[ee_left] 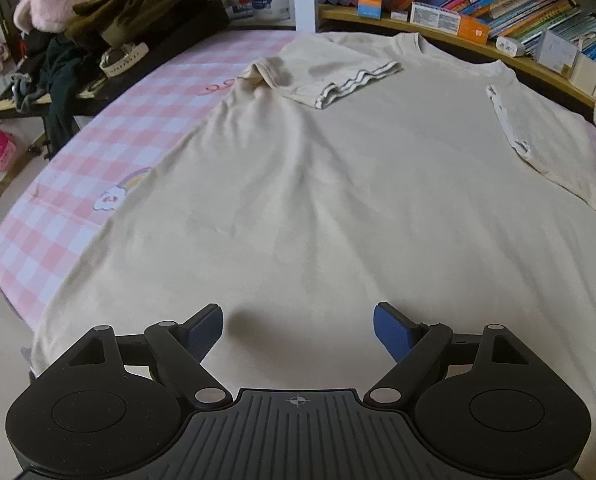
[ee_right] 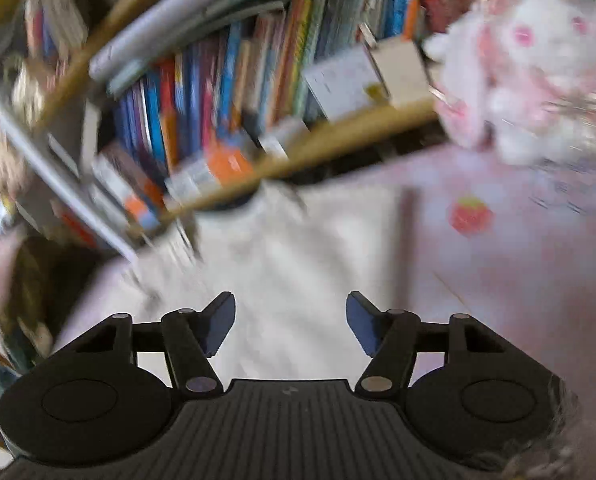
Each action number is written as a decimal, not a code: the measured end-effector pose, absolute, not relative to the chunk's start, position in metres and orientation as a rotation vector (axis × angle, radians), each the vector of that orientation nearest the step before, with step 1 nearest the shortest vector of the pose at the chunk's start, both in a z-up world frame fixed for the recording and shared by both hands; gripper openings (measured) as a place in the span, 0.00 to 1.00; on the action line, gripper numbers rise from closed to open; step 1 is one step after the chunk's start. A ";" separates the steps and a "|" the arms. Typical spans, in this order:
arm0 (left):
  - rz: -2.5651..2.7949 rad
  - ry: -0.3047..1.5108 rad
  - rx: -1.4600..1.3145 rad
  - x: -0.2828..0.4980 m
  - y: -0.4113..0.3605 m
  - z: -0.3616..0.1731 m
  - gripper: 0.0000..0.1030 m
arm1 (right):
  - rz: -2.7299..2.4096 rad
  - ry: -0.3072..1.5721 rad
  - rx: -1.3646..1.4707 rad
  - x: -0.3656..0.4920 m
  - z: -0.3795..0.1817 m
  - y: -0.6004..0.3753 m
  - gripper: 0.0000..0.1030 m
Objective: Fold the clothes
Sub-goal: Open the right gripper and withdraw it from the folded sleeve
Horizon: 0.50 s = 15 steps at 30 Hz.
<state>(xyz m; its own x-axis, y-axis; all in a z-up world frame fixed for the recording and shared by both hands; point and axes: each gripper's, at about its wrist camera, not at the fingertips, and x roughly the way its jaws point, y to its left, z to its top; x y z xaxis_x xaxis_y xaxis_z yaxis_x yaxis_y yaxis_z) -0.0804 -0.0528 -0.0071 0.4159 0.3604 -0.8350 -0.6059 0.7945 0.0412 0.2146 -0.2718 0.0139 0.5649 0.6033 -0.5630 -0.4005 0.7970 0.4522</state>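
Note:
A cream T-shirt (ee_left: 338, 184) lies spread flat on a pink checked bed sheet (ee_left: 82, 184), collar toward the bookshelf. Its left sleeve (ee_left: 330, 80), with striped cuff, is folded inward over the chest; the right sleeve (ee_left: 538, 128) lies out flat. My left gripper (ee_left: 298, 330) hovers open over the shirt's bottom hem, nothing between its blue pads. The right wrist view is motion-blurred: my right gripper (ee_right: 290, 322) is open above the cream T-shirt (ee_right: 298, 256) near its collar end, holding nothing.
A wooden bookshelf (ee_left: 478, 8) packed with books runs along the far edge of the bed. A pile of dark clothes and a pink plush (ee_left: 58, 4) sits at far left. A pink-white plush toy (ee_right: 538, 72) rests at the right by the bookshelf (ee_right: 226, 92).

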 end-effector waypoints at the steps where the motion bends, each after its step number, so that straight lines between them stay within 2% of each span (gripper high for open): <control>1: 0.611 0.964 -0.287 -0.078 -0.055 -0.007 0.83 | 0.586 0.771 0.256 0.208 0.011 -0.275 0.57; 8: 0.528 0.960 -0.235 -0.058 -0.083 -0.008 0.83 | 0.488 0.792 0.034 0.160 -0.010 -0.299 0.57; 15: 0.551 0.950 -0.209 -0.067 -0.096 0.000 0.83 | 0.470 0.909 0.110 0.221 -0.022 -0.290 0.34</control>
